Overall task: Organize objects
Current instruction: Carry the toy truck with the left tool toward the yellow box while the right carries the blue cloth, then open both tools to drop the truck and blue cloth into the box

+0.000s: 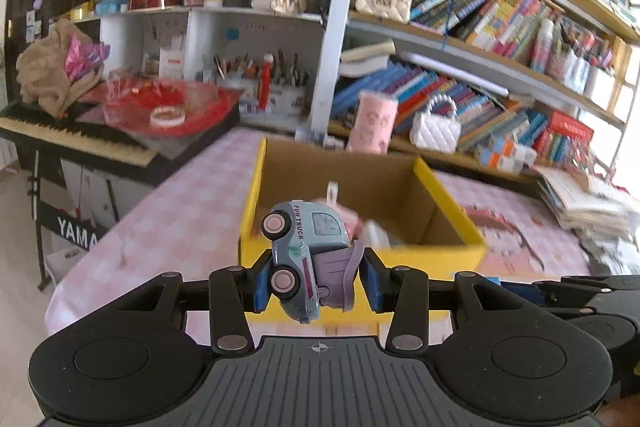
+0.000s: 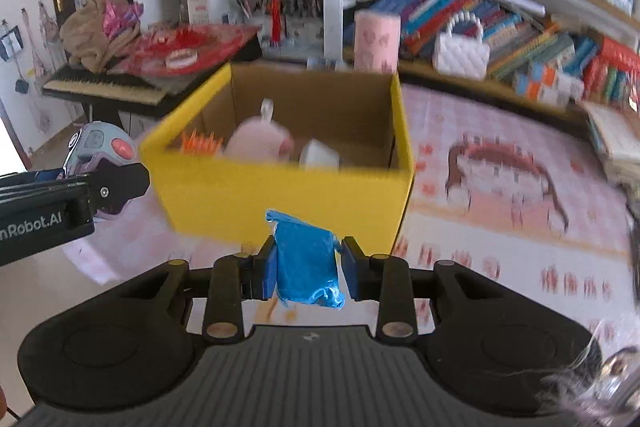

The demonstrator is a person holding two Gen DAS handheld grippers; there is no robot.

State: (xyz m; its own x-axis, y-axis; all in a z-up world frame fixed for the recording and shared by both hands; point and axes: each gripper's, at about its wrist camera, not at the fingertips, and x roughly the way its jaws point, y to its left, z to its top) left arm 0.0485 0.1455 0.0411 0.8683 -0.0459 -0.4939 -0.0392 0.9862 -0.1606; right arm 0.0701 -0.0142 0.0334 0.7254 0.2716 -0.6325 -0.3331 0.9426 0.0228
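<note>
- The box [image 2: 280, 187], yellow outside and brown card inside, sat open-topped at the centre of both views on a pink checked cloth [image 1: 180, 211].
- Inside it lay a pink plush [image 2: 260, 143], an orange spiky piece [image 2: 200, 143] at the left wall and a white object [image 2: 320, 155]; much of the floor looked free, mostly toward the back and right.
- The truck [image 1: 304, 251], a grey-blue toy lettered "FUN TRUCK" with pink wheels, was tipped on end and clamped between the pads of the left gripper [image 1: 314, 279], low centre of the left view and short of the box's near wall.
- In the right view the same truck [image 2: 100, 147] showed at the left edge, left of the box and level with its rim.
- The right gripper [image 2: 308, 267] was clenched on a blue bag [image 2: 306, 263], a crumpled plastic wad, low centre and in front of the box's near wall.
- Judged from this, the step in hand was the carry: both pieces were gripped and neither was yet over the opening.
- The next move seemed to call for bringing each load clear above the near rim, then letting go over the bare floor so it would not land on the plush.
- The truck, held by its sides on end, might roll once dropped; the bag would likely stay where it fell.
- Behind stood bookshelves [image 1: 500, 27], a pink cup [image 2: 376, 39], a white purse [image 2: 460, 51] and, upper left, a keyboard [image 1: 80, 139] under red wrapping.
</note>
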